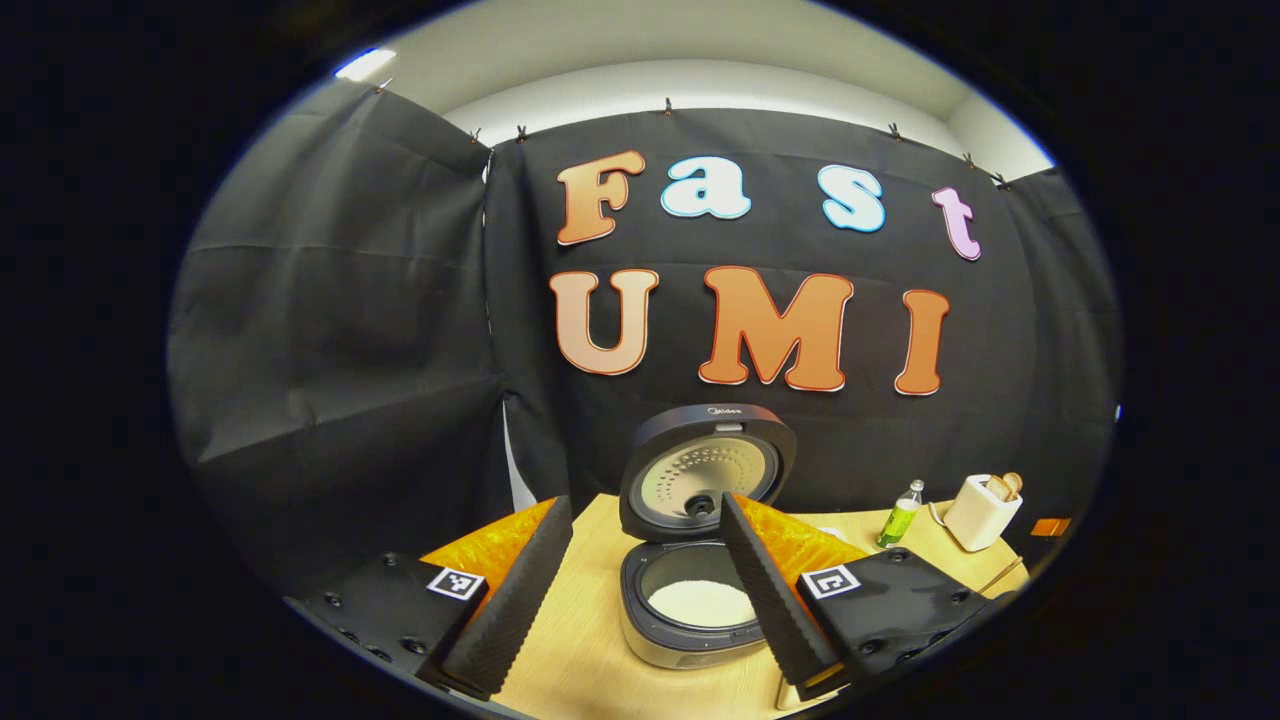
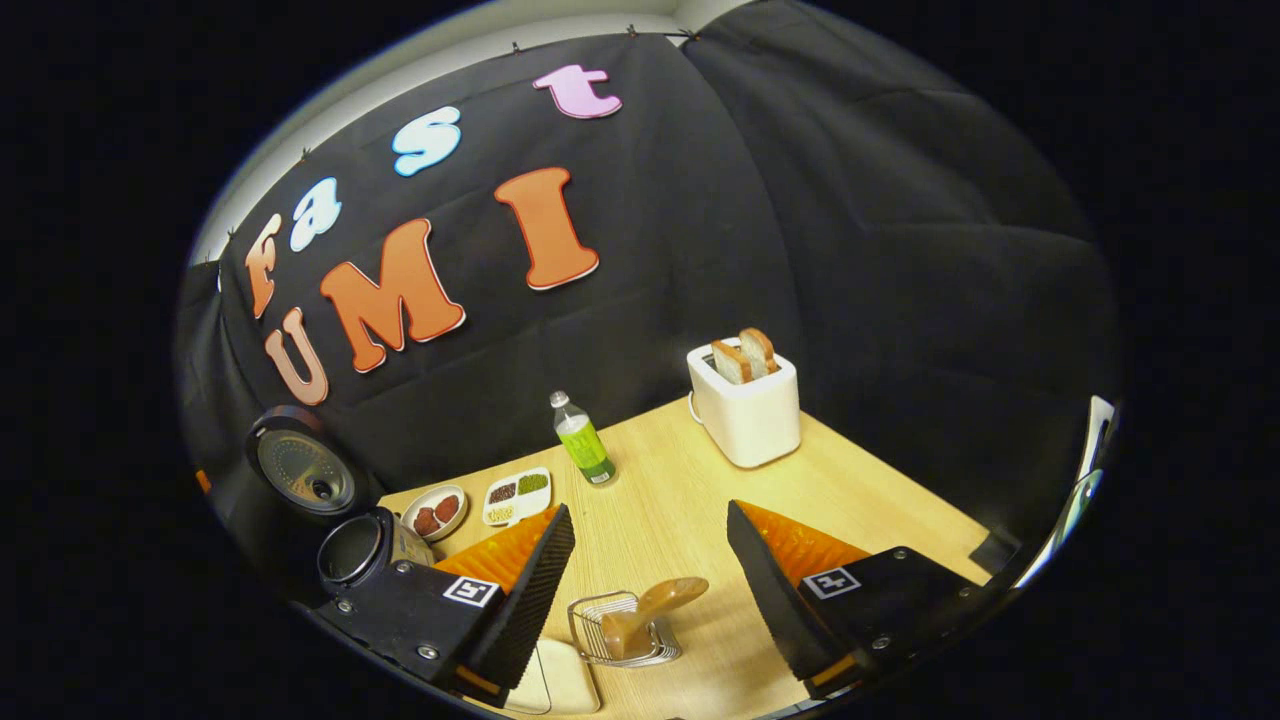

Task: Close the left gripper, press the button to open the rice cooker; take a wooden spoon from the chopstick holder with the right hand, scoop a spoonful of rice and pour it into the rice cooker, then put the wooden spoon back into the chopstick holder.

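Reading "Midea" on open rice cooker [image 1: 700, 520] lid

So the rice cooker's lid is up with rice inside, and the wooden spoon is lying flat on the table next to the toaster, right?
Not quite. The rice cooker does stand with its lid up and rice inside, but the wooden spoon is not lying on the table by the toaster. The right gripper view shows it resting in the wire chopstick holder, nearer the camera.
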`<action>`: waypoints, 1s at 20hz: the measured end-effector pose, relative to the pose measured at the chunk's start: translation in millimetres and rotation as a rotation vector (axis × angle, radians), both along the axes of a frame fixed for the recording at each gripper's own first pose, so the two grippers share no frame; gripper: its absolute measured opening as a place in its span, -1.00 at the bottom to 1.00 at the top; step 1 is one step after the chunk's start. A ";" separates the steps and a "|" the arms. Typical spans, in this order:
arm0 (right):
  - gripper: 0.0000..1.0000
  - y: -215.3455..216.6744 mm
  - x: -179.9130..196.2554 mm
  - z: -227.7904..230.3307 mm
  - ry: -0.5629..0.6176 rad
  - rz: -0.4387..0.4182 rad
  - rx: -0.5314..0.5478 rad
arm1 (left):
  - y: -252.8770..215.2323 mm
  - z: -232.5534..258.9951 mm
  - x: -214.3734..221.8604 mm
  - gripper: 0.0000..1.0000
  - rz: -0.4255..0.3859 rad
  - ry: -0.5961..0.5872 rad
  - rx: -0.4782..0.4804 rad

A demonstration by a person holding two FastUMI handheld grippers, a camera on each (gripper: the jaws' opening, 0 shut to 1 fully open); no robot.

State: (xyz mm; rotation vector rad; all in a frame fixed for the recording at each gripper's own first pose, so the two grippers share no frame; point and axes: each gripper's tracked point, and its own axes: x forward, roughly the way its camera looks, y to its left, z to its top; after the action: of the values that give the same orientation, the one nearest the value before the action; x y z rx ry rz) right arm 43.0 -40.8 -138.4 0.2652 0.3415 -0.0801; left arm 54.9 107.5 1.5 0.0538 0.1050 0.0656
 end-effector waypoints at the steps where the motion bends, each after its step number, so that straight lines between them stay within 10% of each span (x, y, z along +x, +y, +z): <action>1: 0.89 1.9 -1.5 15.7 -0.024 0.012 -0.018 | -2.4 2.9 1.7 0.96 -0.001 -0.003 -0.004; 11: 0.89 4.7 -14.6 94.0 -0.141 0.064 -0.186 | -68.9 71.7 149.4 0.96 -0.074 -0.066 -0.049; 16: 0.89 7.8 -18.0 95.2 -0.136 0.084 -0.193 | -71.6 22.1 261.9 0.98 -0.035 0.095 0.028; 20: 0.89 -0.1 -20.9 84.9 -0.103 0.068 -0.188 | -70.9 1.0 269.4 0.96 -0.018 0.111 0.045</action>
State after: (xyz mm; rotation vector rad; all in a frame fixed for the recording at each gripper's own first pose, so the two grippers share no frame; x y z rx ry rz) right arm 22.1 -40.9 -53.5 0.0708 0.2380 -0.0309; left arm 324.3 36.7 2.6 0.1031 0.2143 0.0468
